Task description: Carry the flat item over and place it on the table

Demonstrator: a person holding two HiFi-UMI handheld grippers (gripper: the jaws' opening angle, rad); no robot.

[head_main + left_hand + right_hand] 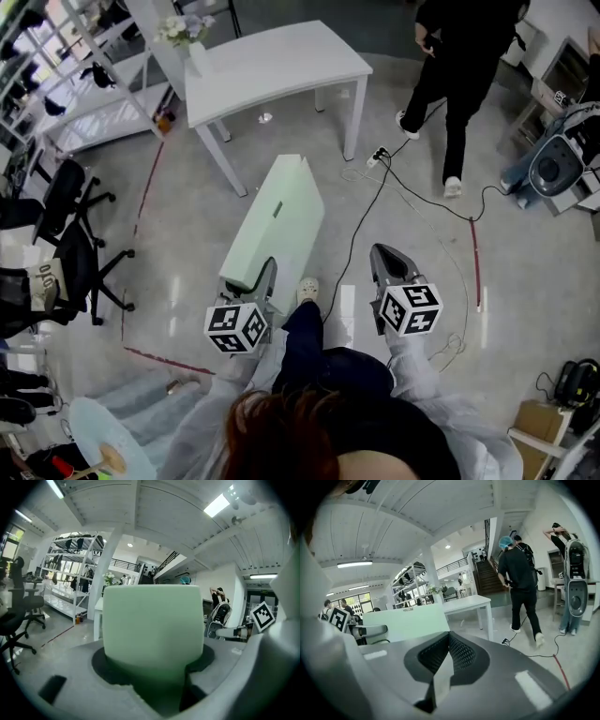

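Observation:
A long, flat, pale green item (pixel 277 220) sticks out ahead of me above the floor, its far end pointing at the white table (pixel 281 56). My left gripper (pixel 265 277) is shut on its near end. In the left gripper view the green item (pixel 152 620) fills the middle, clamped in the left gripper (pixel 152 667). My right gripper (pixel 382 255) hangs to the right of the item, apart from it, jaws together with nothing in them. The right gripper view shows the right gripper (pixel 449 644) shut, the green item (pixel 405 620) at left and the table (pixel 466 603) beyond.
A person in black (pixel 459 84) walks right of the table, near a cable (pixel 375 202) that runs across the floor. A vase of flowers (pixel 187 37) stands on the table's left corner. Office chairs (pixel 66 234) and shelves (pixel 84 103) are at left, a machine (pixel 558 164) at right.

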